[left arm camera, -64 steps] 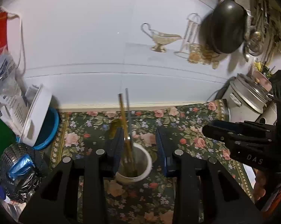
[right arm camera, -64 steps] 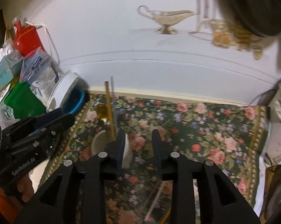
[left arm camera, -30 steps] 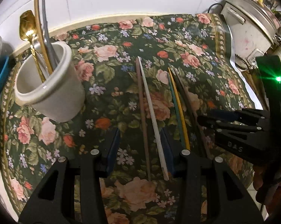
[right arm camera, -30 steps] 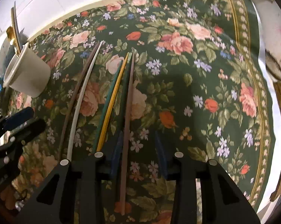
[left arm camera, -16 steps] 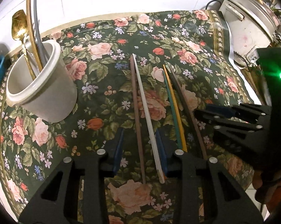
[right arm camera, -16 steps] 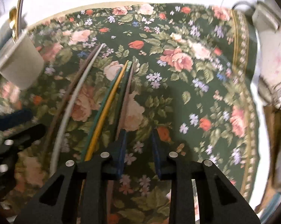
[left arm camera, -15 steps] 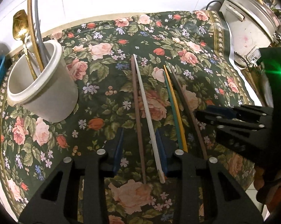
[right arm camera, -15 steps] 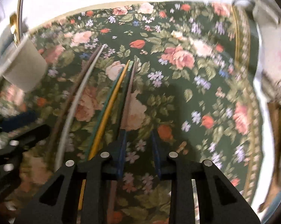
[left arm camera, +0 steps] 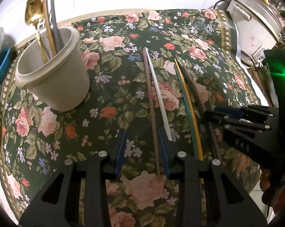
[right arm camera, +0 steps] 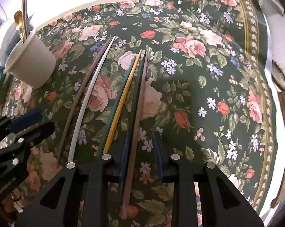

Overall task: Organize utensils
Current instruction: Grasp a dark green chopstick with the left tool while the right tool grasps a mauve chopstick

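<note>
Left wrist view: the left gripper (left arm camera: 142, 143) hangs low over the floral cloth (left arm camera: 108, 98) on the worktop, fingers spread apart, with the brown chopstick (left arm camera: 151, 113) running between them and the white chopstick (left arm camera: 159, 96) passing under the right-hand finger. Neither finger touches a stick as far as can be seen. To the right lie the green chopstick (left arm camera: 185, 109) and the yellow chopstick (left arm camera: 189, 111), side by side and touching. The beige cup (left arm camera: 55, 75) stands upright near the cloth's far left corner, well apart from the sticks, holding a gold spoon (left arm camera: 33, 13) and two long handles. Bare cloth lies between cup and sticks.

Right wrist view: the right gripper (right arm camera: 140, 151) has its fingers open around the mauve chopstick (right arm camera: 136, 124), which lies just beside a dark green chopstick (right arm camera: 137, 87). Right of it the cloth is bare up to its patterned border (right arm camera: 254, 43), where a white appliance (right arm camera: 278, 19) stands at the edge.
</note>
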A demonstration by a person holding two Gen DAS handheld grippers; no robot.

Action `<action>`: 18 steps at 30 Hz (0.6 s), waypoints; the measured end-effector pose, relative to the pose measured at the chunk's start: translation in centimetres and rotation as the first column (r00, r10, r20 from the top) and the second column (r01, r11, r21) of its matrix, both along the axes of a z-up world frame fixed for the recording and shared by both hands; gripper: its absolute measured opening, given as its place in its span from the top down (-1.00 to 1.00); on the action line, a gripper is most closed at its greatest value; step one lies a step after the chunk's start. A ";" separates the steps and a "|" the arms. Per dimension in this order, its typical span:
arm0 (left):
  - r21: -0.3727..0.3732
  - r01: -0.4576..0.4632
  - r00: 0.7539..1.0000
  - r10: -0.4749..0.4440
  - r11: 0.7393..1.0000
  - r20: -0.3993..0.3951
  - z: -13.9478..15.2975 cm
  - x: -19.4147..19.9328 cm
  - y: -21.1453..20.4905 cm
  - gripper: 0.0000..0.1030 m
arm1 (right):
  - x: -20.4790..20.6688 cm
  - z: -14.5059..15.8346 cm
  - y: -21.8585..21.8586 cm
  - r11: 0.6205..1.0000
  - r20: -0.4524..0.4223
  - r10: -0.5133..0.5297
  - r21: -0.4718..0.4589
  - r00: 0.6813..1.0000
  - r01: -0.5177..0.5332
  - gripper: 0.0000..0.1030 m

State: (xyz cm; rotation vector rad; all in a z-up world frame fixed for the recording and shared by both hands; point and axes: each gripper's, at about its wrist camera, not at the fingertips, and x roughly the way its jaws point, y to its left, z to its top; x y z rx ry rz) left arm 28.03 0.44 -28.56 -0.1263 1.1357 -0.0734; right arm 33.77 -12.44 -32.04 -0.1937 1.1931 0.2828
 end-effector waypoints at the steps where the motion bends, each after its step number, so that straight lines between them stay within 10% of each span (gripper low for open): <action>1: 0.000 0.000 1.000 0.000 1.000 0.001 0.0 -0.1 0.2 0.35 | 0.1 0.0 -0.1 1.000 -0.001 -0.011 -0.001 1.000 0.011 0.64; 18: -0.011 0.043 0.999 -0.043 0.999 -0.002 0.1 -1.0 0.8 0.35 | 0.5 0.0 -0.2 0.994 0.025 -0.087 -0.062 0.996 0.089 0.92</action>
